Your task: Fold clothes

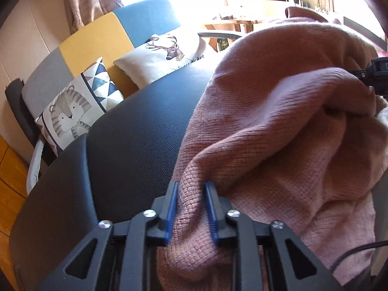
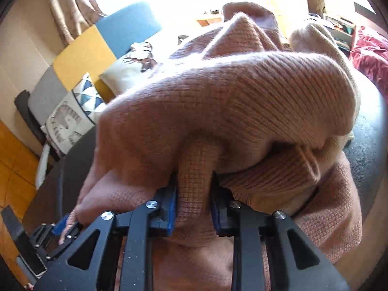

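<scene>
Sweater, one pink knit, lies bunched on the black table, hiding its far edge. Left gripper and right gripper each pinch a fold. Beyond the table, two cushions stand.

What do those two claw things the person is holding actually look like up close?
Both look alike. The left claw and right claw are black plastic frames of angled struts with triangular cut-outs, joined by round silver screws. Each ends in two narrow fingers faced with ribbed blue pads. A thin black cable curves past at the lower right of the left view. No sleeves or hands show.
</scene>
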